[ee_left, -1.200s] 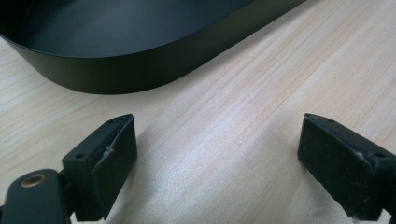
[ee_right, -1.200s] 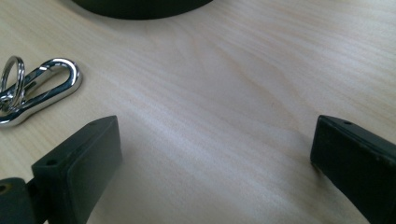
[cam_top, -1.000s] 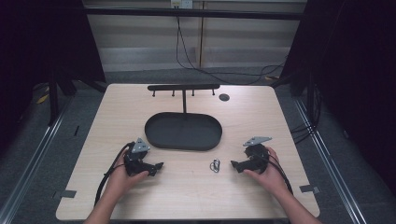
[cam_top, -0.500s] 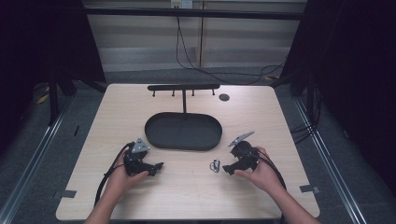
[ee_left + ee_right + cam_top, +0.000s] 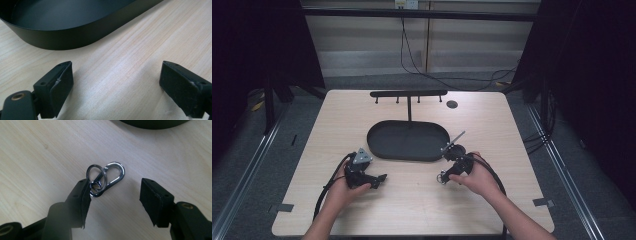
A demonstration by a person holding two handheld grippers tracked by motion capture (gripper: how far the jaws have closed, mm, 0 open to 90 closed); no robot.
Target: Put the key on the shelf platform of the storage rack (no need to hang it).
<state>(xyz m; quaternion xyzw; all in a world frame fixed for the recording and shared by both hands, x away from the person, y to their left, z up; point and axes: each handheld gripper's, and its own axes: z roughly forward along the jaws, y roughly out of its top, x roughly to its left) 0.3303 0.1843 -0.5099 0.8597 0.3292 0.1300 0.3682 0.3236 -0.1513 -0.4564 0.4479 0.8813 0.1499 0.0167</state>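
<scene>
Pale wooden table at lower centre of the high view bearing a small, light, stiff, slippery metal keyring clip, lying between the right gripper's closing, not-yet-pinching jaws; best taken across the carabiner body; left gripper spread, empty.

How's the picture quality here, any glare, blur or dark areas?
High view: table evenly lit, surroundings nearly black. Right gripper view: keyring clip sharp, with bright glints on the metal; the near left jaw is soft and out of focus. Left gripper view: a pale sheen on the wood; black tray slightly soft.
</scene>
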